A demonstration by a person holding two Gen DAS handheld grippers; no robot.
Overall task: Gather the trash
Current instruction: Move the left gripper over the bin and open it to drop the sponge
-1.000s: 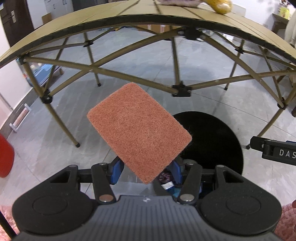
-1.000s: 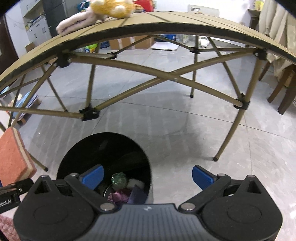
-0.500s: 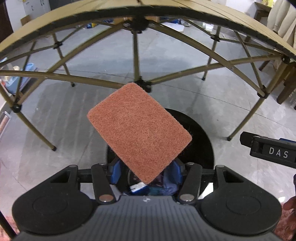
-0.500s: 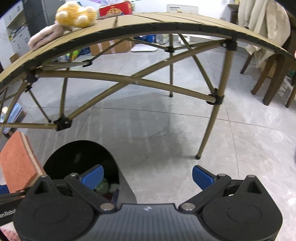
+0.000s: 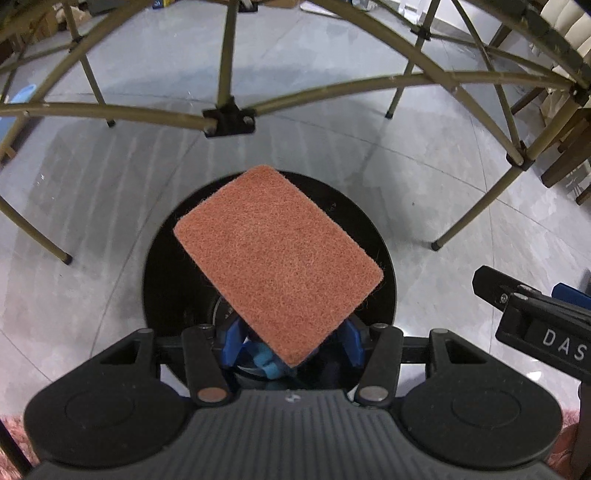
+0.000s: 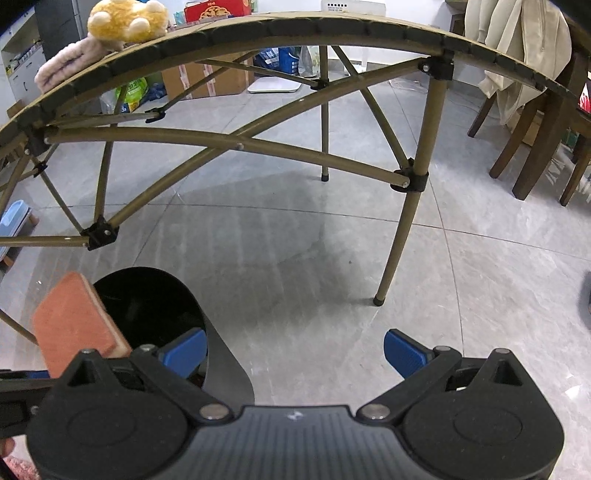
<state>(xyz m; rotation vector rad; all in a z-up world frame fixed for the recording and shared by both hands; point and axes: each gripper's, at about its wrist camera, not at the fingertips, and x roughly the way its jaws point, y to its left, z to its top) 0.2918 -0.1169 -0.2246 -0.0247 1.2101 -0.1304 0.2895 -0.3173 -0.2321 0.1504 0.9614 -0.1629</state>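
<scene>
Pinching a flat rectangular scouring sponge (image 5: 277,262), the left gripper (image 5: 290,341) has its blue pads pressed onto the sponge's lower corner, so the pad sticks up & fwd at a tilt. Sponge top face is coarse, fuzzy, salmon-orange fibre w/ rounded corners; from the right wrist view the same sponge (image 6: 72,321) shows a paler foam layer along its edge. It hangs directly over the round black trash bin (image 5: 166,258), not touching the rim. Bin is smooth, glossy black plastic, cylindrical; inside, partly hidden by the sponge, some blue & dark bits show but I can't tell what they are.

Right gripper (image 6: 295,352) is spread wide, nothing btwn its ribbed blue pads (image 6: 402,352); it sits just right of the bin (image 6: 225,369), over bare floor. Its black linkage also pokes into the left view at the right edge.

Floor (image 6: 295,258) is polished grey stone-look tile, reflective. Folding table (image 6: 295,26) above has a slatted tan top & thin olive metal tube legs w/ black plastic joints, cross-braced. A yellow plush toy (image 6: 127,20) & pinkish fuzzy item (image 6: 66,66) lie on the tabletop. Dark wood chair (image 6: 532,140) w/ cream garment (image 6: 517,48) at far right.
</scene>
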